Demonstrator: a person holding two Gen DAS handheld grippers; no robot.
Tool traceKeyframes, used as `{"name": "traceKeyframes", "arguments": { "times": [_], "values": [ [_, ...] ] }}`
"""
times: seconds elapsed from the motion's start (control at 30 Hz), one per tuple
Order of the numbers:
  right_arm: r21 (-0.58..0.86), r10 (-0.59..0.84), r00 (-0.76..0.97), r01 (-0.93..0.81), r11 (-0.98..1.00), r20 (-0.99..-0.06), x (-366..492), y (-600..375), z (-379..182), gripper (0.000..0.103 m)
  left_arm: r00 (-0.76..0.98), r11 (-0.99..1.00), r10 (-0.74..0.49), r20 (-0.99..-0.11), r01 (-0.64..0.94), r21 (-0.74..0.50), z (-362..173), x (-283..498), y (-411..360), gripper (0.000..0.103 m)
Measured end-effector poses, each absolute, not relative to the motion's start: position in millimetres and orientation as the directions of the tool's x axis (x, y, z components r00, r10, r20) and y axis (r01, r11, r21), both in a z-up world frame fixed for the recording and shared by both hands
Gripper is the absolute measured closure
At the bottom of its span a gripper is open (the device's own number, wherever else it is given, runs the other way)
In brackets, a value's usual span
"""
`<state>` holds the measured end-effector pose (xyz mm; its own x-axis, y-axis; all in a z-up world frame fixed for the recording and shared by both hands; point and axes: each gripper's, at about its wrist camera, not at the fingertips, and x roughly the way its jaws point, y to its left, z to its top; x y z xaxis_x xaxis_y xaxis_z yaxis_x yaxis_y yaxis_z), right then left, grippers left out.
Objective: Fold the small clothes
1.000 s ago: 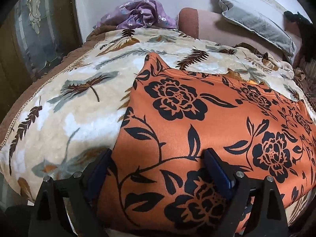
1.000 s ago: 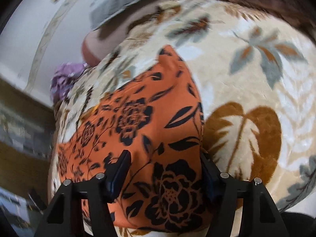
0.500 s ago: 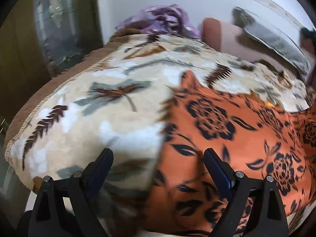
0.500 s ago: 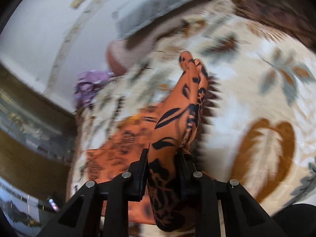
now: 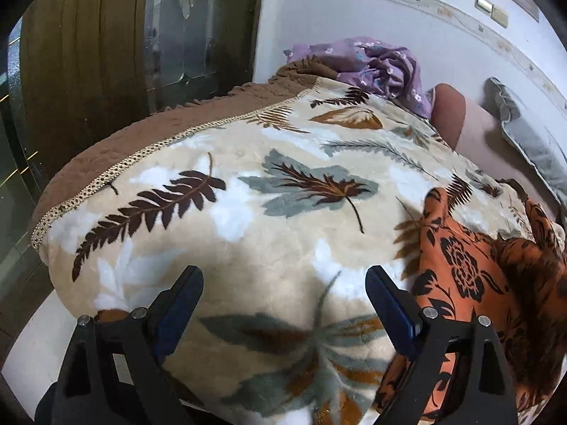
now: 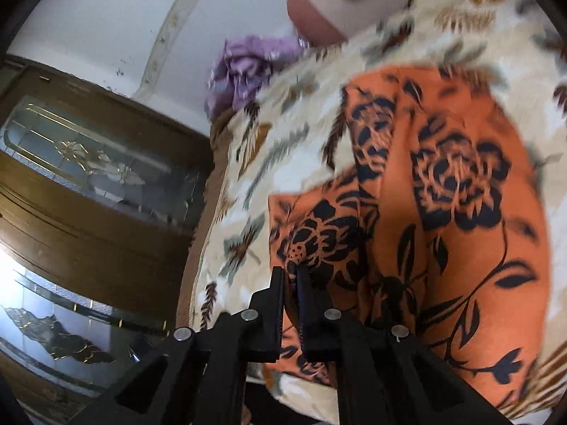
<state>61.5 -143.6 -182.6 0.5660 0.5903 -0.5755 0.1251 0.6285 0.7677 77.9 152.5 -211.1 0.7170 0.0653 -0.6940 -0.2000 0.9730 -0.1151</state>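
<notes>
Where it lies on the bed, the orange garment with black flower print (image 6: 460, 233) is partly doubled over itself, one flap raised toward the right gripper (image 6: 290, 272), whose black fingers (image 6: 274, 304) are pressed almost together, pinching a fold of the orange cloth between them. From the left wrist view the same garment (image 5: 471, 283) sits rumpled at the right side, beside the right-hand finger of the left gripper (image 5: 283, 283). Blue-padded fingers (image 5: 389, 304) of that gripper are spread wide and hold nothing; only blanket shows between them.

Under the garment: cream plush blanket with brown and grey leaf print (image 5: 248, 219), covering the bed, its brown quilted border (image 5: 141, 138) edged with pale braid.

At the far end of the bed: crumpled purple flowered cloth (image 5: 375, 63), a brownish-pink bolster (image 5: 457, 120), a grey pillow (image 5: 528, 141) against the white wall (image 5: 354, 10).

Left of the bed: dark wooden door with leaded glass panels (image 6: 88, 163).
</notes>
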Motion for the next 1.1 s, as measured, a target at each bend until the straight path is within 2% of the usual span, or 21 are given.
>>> {"name": "traceKeyframes", "arguments": {
  "times": [0.07,0.17,0.27,0.33,0.43,0.53,0.57,0.6,0.67,0.77,0.87,1.07,1.1],
  "values": [
    [0.767,0.636,0.477,0.141,0.626,-0.606,62,-129,-202,0.091,0.714,0.968,0.045,-0.699,-0.206,-0.147,-212,81,154,0.010],
    [0.728,0.632,0.385,0.192,0.658,-0.673,59,-123,-224,0.091,0.722,0.965,-0.014,-0.691,-0.170,-0.197,-209,80,147,0.010],
    [0.764,0.675,0.393,0.129,0.632,-0.624,43,-131,-218,0.091,0.745,0.970,-0.094,-0.660,-0.082,-0.231,-203,77,132,0.010],
    [0.796,0.718,0.404,0.043,0.604,-0.567,27,-141,-202,0.080,0.749,0.965,-0.179,-0.638,0.007,-0.262,-200,75,119,0.010],
    [0.803,0.707,0.491,-0.023,0.595,-0.509,2,-170,-182,0.030,0.727,0.944,-0.295,-0.620,0.120,-0.308,-197,72,101,0.010],
    [0.768,0.612,0.619,-0.024,0.640,-0.492,-20,-211,-175,0.033,0.642,0.897,-0.431,-0.634,0.225,-0.381,-198,69,76,0.010],
    [0.757,0.573,0.655,-0.002,0.654,-0.493,-25,-225,-177,0.042,0.607,0.876,-0.475,-0.638,0.255,-0.410,-199,68,67,0.010],
    [0.742,0.531,0.682,0.025,0.670,-0.502,-28,-239,-180,0.057,0.581,0.861,-0.504,-0.639,0.276,-0.427,-199,66,59,0.010],
    [0.735,0.497,0.695,0.068,0.675,-0.520,-24,-255,-192,0.066,0.523,0.836,-0.548,-0.653,0.328,-0.440,-200,61,36,0.010],
    [0.728,0.483,0.681,0.108,0.677,-0.550,-13,-256,-218,0.068,0.463,0.819,-0.574,-0.676,0.354,-0.452,-202,55,16,0.010],
    [0.733,0.501,0.659,0.115,0.671,-0.561,-3,-254,-249,0.067,0.455,0.836,-0.544,-0.705,0.360,-0.413,-205,54,-3,0.010],
    [0.888,0.640,0.651,0.119,0.444,-0.407,0,-283,-285,0.069,0.432,0.856,-0.499,-0.751,0.380,-0.351,-216,59,-37,0.010],
    [0.909,0.659,0.651,0.123,0.399,-0.377,0,-286,-290,0.069,0.441,0.865,-0.484,-0.756,0.375,-0.335,-218,61,-41,0.017]
  ]
}}
